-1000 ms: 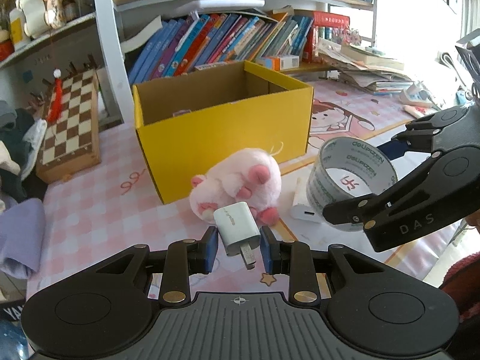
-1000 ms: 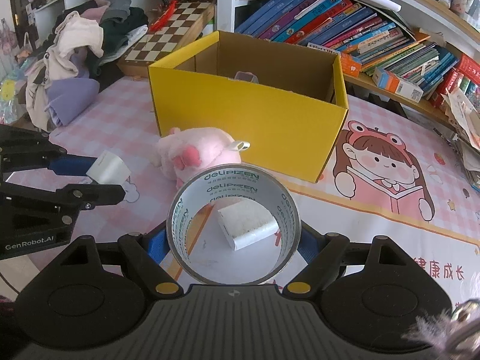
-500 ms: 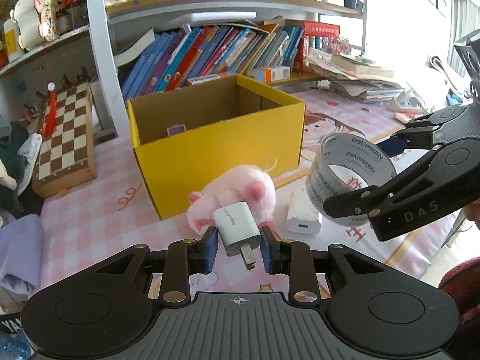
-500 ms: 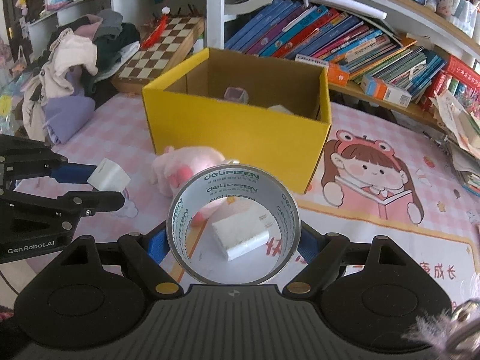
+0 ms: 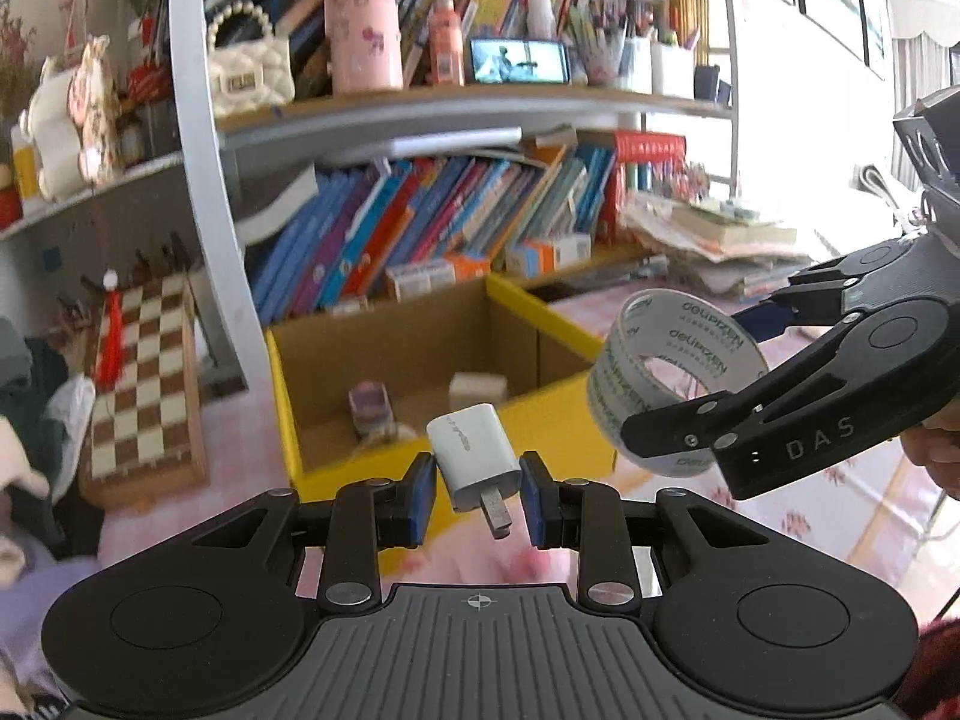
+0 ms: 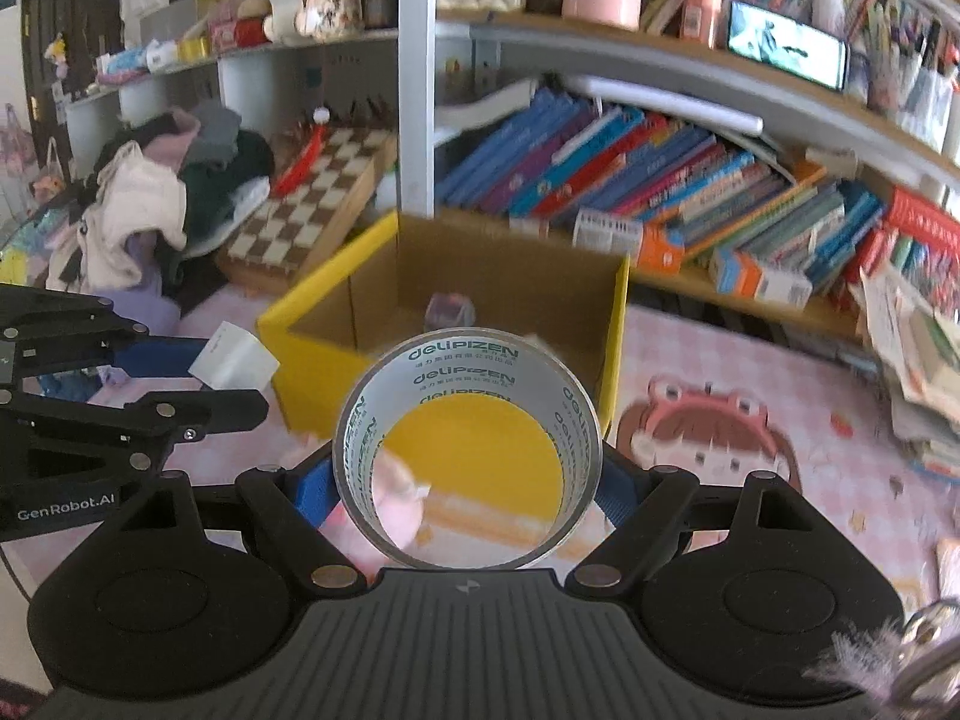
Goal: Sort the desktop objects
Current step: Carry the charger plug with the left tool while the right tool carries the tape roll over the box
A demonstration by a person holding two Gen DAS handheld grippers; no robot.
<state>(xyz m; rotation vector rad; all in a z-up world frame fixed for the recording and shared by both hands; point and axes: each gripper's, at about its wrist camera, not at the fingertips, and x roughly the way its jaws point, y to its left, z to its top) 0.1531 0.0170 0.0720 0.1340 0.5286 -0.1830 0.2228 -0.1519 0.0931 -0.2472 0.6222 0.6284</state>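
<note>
My left gripper is shut on a white USB charger, plug end toward the camera, held in the air in front of the open yellow box. My right gripper is shut on a silver tape roll, its hole facing the camera, also in front of the yellow box. The tape roll and right gripper hang at the right of the left wrist view. The charger and left gripper show at the left of the right wrist view. A pink plush toy lies below, partly hidden.
Inside the box lie a small purple item and a white block. A chessboard leans at the left. Bookshelves stand behind the box. A clothes pile sits far left, papers at the right.
Both grippers have risen with their objects and tilted up toward the box. The box's inside and the upper shelves now show; the plush toy and white block on the table have dropped low.
</note>
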